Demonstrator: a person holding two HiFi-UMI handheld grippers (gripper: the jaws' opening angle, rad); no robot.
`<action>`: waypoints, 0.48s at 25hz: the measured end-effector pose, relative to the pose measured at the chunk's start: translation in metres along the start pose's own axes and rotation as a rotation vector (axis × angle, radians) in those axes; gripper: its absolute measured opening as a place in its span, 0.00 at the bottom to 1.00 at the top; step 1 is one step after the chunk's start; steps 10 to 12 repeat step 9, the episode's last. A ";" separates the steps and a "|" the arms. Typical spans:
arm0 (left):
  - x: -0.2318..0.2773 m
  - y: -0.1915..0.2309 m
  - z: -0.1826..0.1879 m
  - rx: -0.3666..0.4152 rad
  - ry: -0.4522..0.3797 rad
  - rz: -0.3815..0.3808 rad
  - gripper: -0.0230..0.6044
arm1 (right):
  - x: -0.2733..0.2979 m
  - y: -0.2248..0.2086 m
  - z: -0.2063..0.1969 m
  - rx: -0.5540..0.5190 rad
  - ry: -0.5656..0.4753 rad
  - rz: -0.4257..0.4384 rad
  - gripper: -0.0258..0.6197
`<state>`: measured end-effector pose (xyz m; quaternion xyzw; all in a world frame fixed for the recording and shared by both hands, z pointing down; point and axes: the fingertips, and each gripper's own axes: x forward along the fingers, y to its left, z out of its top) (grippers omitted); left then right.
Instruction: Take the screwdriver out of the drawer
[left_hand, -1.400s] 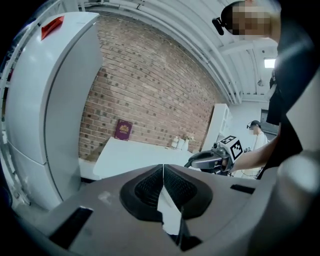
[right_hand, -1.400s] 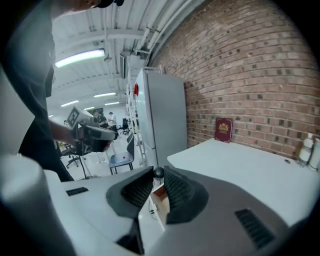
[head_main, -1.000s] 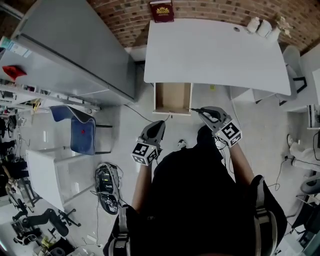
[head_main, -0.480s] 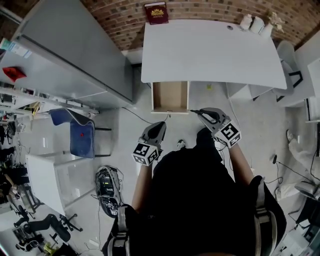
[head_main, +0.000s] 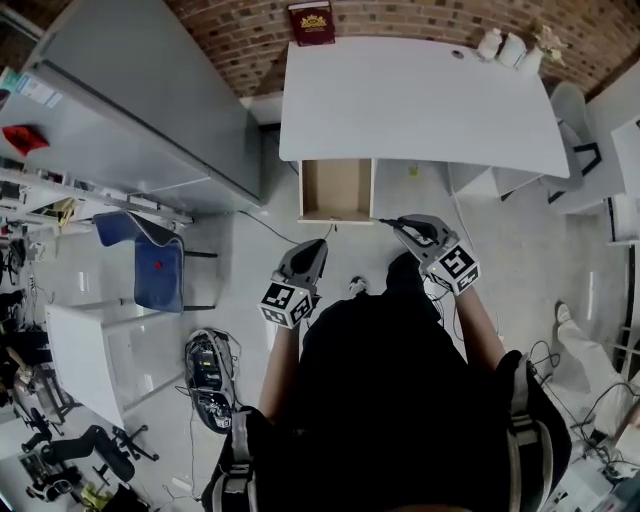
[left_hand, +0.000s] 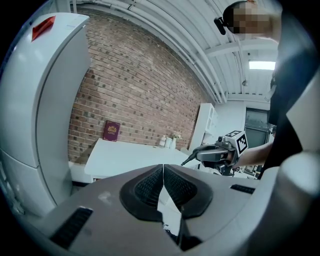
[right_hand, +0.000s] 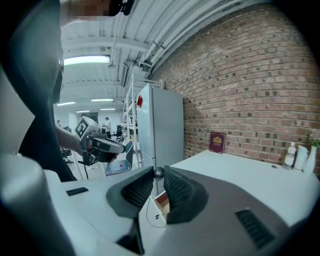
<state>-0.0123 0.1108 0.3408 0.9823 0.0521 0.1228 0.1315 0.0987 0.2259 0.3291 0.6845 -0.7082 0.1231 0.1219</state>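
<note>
- Screwdriver (right_hand: 158, 173) is pinched between right gripper (head_main: 405, 225) jaws, tip near the open drawer's (head_main: 337, 214) front corner.
- Left gripper (head_main: 317, 245) jaws are pressed together.

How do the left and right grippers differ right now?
Left gripper: jaws together, nothing between them; right gripper: jaws closed on the screwdriver. In the head view the right gripper sits nearer the open drawer; the left gripper hangs farther back. Both point toward the desk.

Drawer (head_main: 337, 189) under table (head_main: 420, 100) front
</note>
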 end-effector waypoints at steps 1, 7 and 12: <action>-0.002 0.001 -0.001 -0.003 0.000 0.004 0.06 | 0.001 0.001 0.001 -0.003 0.001 0.002 0.23; -0.007 0.004 -0.002 -0.018 -0.004 0.023 0.06 | 0.005 0.001 0.003 -0.011 0.006 0.007 0.23; -0.008 0.006 -0.003 -0.021 -0.006 0.026 0.06 | 0.006 0.001 0.003 -0.012 0.008 0.010 0.23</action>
